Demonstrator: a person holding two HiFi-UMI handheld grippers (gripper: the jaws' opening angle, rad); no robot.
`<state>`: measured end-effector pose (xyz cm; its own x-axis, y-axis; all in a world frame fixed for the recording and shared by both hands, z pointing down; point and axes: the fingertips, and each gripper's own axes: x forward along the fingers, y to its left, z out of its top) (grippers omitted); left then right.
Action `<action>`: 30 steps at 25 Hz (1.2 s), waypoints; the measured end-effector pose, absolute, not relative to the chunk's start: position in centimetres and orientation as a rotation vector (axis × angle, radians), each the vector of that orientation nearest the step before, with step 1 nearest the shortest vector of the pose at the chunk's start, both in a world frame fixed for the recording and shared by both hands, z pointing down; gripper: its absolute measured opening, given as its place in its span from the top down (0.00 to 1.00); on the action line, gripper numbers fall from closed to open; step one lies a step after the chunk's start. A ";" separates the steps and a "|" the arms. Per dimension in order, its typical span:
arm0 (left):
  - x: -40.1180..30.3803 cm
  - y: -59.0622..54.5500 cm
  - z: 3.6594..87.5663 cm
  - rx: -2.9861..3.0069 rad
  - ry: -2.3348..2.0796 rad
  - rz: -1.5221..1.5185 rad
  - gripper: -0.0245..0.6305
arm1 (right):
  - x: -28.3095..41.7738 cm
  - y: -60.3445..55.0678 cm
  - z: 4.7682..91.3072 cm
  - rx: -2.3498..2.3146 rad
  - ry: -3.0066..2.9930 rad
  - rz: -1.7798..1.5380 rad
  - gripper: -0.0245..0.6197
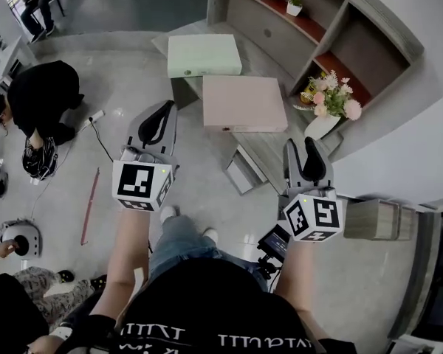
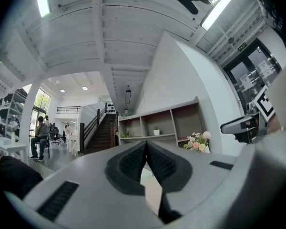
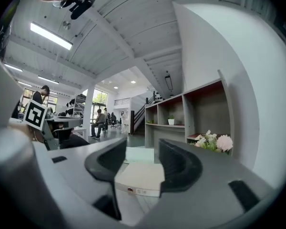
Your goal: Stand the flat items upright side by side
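Approach, nothing lifted | pink flat rectangular box on grey low bench, pale green flat box beyond, far left, both lying flat | left gripper pinched together, empty | right gripper partly parted, empty | best: grip pink box's near edge, tip upright.

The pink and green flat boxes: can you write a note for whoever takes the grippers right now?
Left gripper: shut, empty, held in the air.
Right gripper: open, empty, aimed at the boxes but not touching them.
The flat pink box and the flat pale green box both lie flat on the low grey ledge.
Done: nothing.
Left: stand both boxes upright, side by side.
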<state>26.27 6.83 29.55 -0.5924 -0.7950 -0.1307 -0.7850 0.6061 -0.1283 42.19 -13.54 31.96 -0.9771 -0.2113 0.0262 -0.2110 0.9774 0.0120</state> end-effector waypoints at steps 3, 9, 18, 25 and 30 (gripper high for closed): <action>25.3 6.9 29.5 -1.313 2.657 -0.076 0.94 | 41.3 -13.7 32.0 0.341 -3.104 -0.011 0.45; 21.9 6.1 29.9 -1.348 2.645 -0.057 0.94 | 39.3 -15.0 33.0 0.461 -3.046 0.000 0.34; 12.5 5.5 29.8 -1.409 2.621 -0.044 0.94 | 32.3 -15.9 33.1 0.573 -3.014 0.115 0.34; 3.4 5.1 29.7 -1.463 2.596 -0.020 0.94 | 25.7 -16.8 33.9 0.688 -2.948 0.155 0.34; -1.9 4.1 30.2 -1.551 2.567 -0.005 0.94 | 22.1 -17.1 34.6 0.799 -2.906 0.211 0.34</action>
